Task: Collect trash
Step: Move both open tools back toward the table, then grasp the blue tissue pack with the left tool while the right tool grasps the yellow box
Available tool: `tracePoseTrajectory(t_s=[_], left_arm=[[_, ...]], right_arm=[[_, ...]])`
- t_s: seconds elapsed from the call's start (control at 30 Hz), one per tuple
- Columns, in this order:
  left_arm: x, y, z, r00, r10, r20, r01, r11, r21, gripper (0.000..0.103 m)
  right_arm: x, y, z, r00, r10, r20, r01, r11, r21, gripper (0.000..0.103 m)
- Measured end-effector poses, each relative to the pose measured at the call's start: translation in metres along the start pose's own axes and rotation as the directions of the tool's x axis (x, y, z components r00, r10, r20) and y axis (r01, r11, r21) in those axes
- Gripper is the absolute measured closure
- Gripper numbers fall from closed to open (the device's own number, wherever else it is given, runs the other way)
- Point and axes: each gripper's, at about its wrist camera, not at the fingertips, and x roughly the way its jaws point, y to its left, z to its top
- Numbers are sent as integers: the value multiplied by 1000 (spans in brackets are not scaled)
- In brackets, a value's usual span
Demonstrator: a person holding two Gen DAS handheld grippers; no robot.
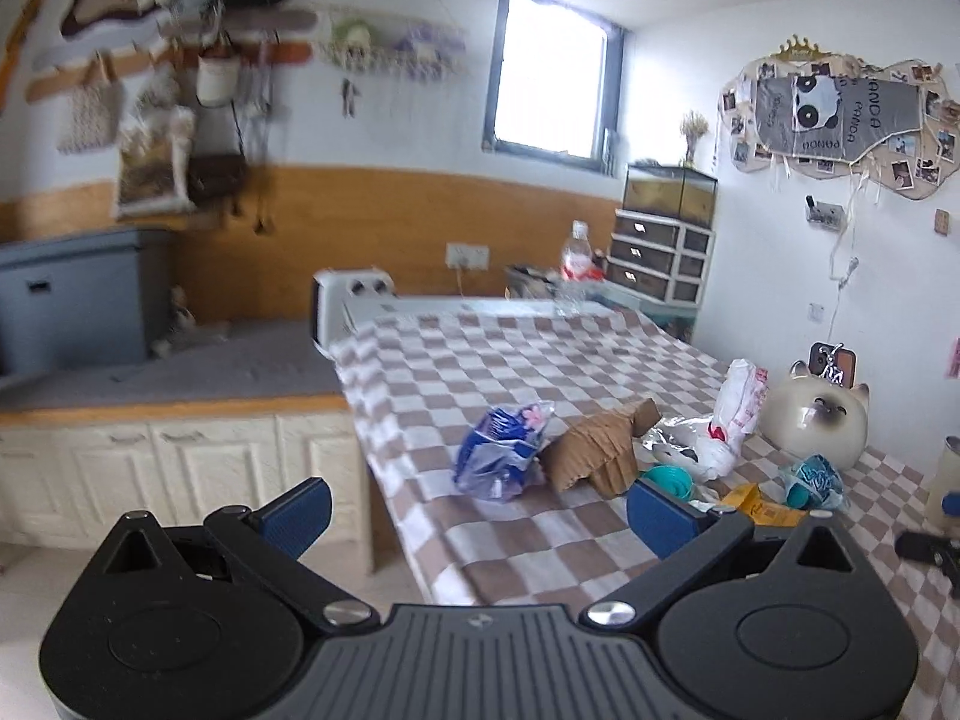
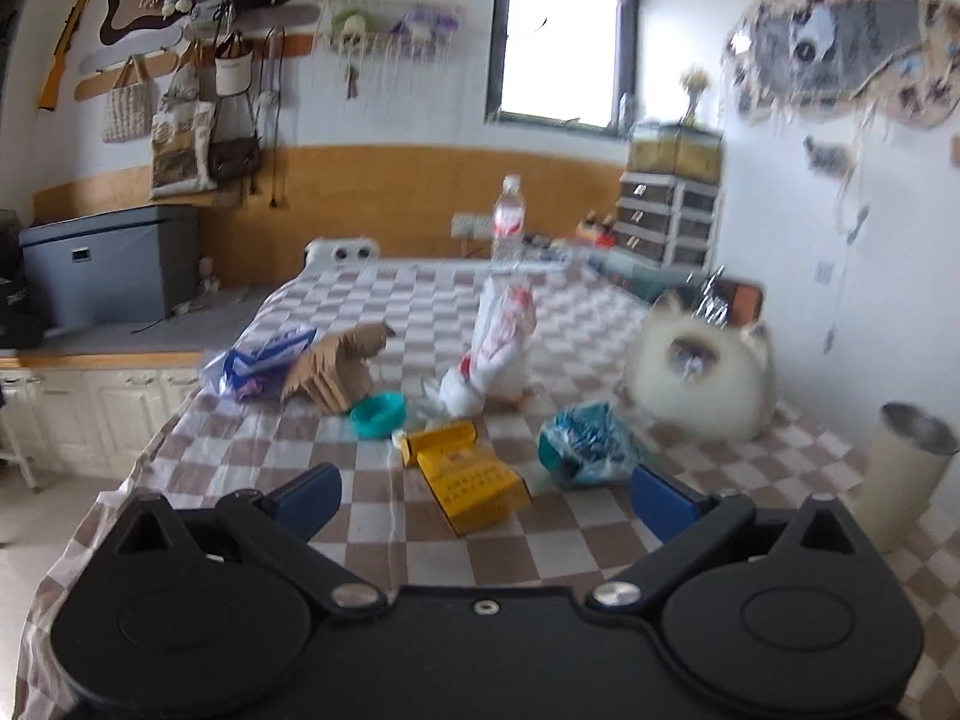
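Note:
Trash lies on the checkered tablecloth: a blue plastic wrapper, crumpled brown cardboard, a white plastic bag, a teal lid, a yellow box and a teal wrapper. My left gripper is open at the table's left edge, short of the blue wrapper. My right gripper is open, with the yellow box just ahead between its fingers. Neither holds anything.
A cat-shaped figure and a cream tumbler stand at the right. A water bottle stands at the far end. A counter with a grey bin lies left. A dark object lies at the right.

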Motion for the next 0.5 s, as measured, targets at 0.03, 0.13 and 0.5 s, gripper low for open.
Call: tracePoseTrajectory(t_s=[0.03, 0.13, 0.5], left_arm=[[13, 1, 2, 1000, -11, -19, 11, 1000, -10, 0], [54, 6, 9, 997, -48, -63, 44, 997, -61, 0], [143, -9, 7, 970, -197, -141, 216, 966, 142, 0]], right_arm=[[6, -7, 1, 1000, 25, -16, -25, 1000, 13, 0], [24, -20, 4, 999, 46, -27, -45, 998, 49, 0], [92, -29, 15, 981, 157, -114, -152, 987, 51, 0]])
